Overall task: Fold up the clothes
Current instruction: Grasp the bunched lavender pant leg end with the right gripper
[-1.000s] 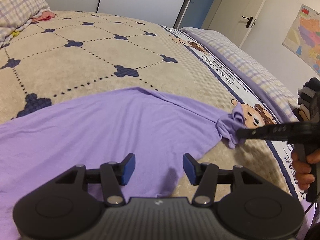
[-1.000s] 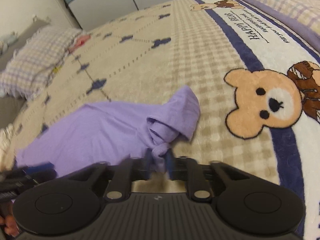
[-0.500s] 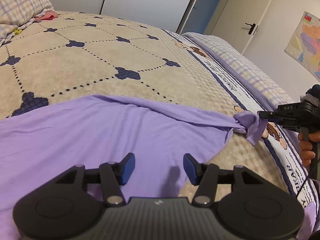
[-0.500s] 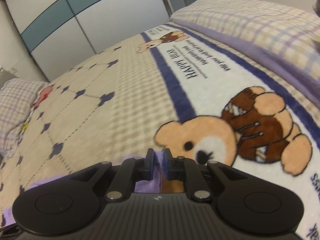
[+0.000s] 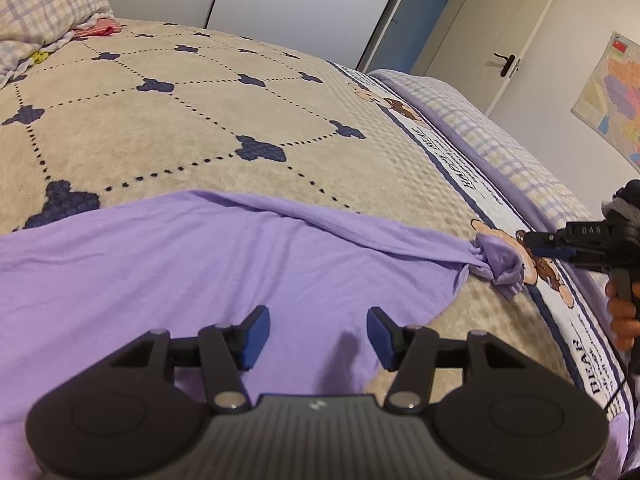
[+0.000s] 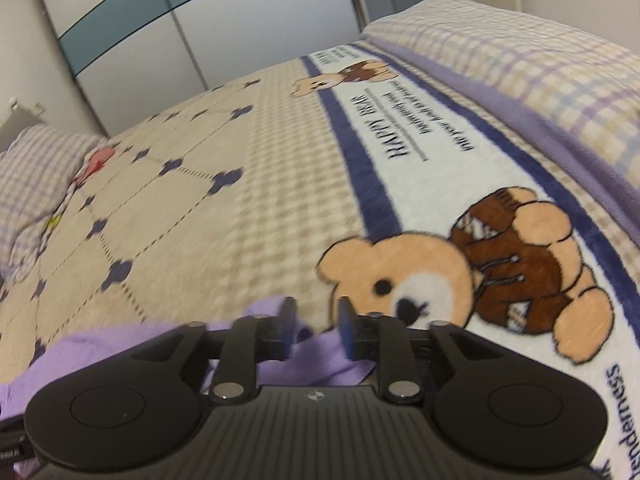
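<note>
Purple garment (image 5: 168, 264) lies spread flat across the near part of the bed (image 5: 240, 120), on a beige blanket (image 5: 132, 132) with navy clover marks. One sleeve stretches out to the right and ends in a bunched tip (image 5: 500, 264) over the teddy-bear border (image 6: 408, 276). The left tool (image 5: 316, 332) hovers over the cloth's near edge, its blue pads well apart with nothing between them. The right tool (image 6: 316, 322), held by a hand (image 5: 622, 316), sits at the sleeve tip; its jaws are opening, the pads clear of the purple fabric below them.
</note>
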